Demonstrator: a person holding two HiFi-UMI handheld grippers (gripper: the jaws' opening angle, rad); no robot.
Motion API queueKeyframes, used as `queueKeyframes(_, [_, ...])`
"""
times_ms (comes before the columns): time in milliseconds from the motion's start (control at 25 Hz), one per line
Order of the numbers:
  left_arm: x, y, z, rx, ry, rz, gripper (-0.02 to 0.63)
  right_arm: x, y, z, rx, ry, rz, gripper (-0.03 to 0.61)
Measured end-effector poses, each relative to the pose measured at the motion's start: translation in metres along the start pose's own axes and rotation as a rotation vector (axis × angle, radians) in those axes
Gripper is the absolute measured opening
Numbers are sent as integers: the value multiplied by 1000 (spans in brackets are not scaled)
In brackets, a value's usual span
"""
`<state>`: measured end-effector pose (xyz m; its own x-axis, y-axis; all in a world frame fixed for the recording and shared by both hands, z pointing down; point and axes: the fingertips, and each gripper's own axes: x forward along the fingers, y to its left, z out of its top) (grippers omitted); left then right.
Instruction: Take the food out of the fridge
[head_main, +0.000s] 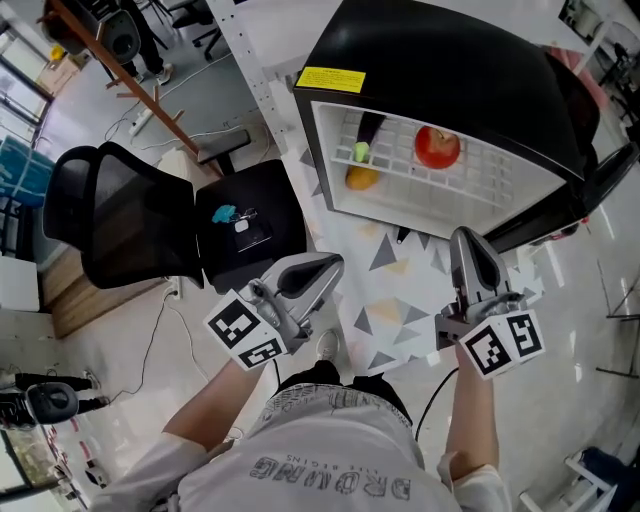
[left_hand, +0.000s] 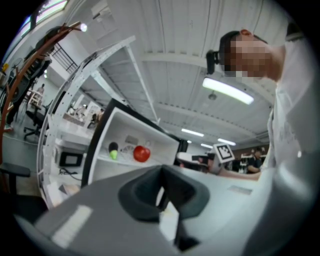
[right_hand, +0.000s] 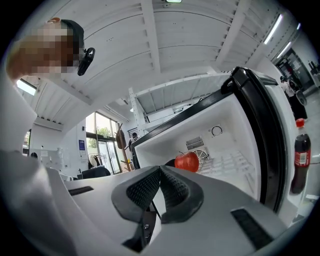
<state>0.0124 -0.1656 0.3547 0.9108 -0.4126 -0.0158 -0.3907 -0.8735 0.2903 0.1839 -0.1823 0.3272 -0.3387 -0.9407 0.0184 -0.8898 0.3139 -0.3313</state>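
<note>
Pale floor, black office chair (head_main: 120, 215) at left. The left gripper (head_main: 325, 265) is closed, empty. In the open fridge (head_main: 450, 70), a dark vegetable (head_main: 366, 128) lies lengthwise, green end nearest, beside an unclear orange item (head_main: 362, 178) and a red apple (head_main: 437, 147). The right gripper (head_main: 465, 240) is closed, empty. Only its view shows a door bottle (right_hand: 301, 155).

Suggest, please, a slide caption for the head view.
Shut, the left gripper and right gripper face the open fridge holding a red apple, an orange fruit and a green-tipped item.
</note>
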Motion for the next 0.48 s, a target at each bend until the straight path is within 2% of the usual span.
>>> queueKeyframes(360, [0,1,-2,-4,-5,46,6,29,-6,7,-9,0,49,3])
queueKeyframes(480, [-2,4,-4,-8,-6,58,6,38,-9,10,-18,1,51,42])
